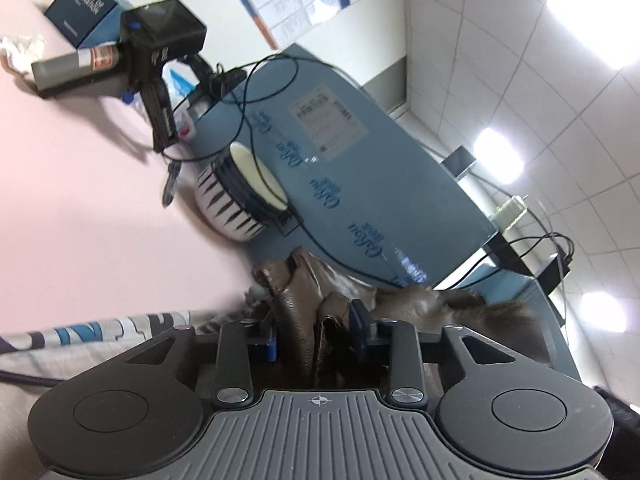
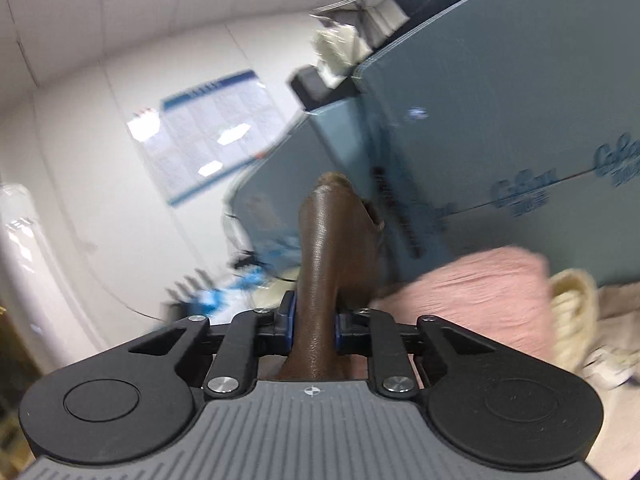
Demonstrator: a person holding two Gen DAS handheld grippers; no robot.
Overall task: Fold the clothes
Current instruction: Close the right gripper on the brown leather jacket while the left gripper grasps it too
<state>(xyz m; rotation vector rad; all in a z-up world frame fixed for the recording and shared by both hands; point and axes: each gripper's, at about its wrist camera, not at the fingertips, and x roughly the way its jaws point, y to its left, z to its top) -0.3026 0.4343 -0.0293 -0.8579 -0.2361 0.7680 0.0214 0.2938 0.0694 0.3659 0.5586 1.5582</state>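
A brown leather-look garment with a furry edge [image 1: 304, 304] is bunched between the blue pads of my left gripper [image 1: 316, 338], which is shut on it above the pink table [image 1: 80, 200]. The same brown garment [image 2: 320, 264] stands up in a fold between the pads of my right gripper [image 2: 314, 326], which is shut on it and lifted. A grey printed cloth [image 1: 100, 336] lies at the lower left of the left wrist view.
A big blue foam board [image 1: 360, 152] leans behind the table, with cables over it. A striped round container [image 1: 236, 196], a black device [image 1: 160, 64] and a dark box [image 1: 80, 8] sit on the table. Pink [image 2: 472, 296] and cream [image 2: 572, 320] knitwear lie at right.
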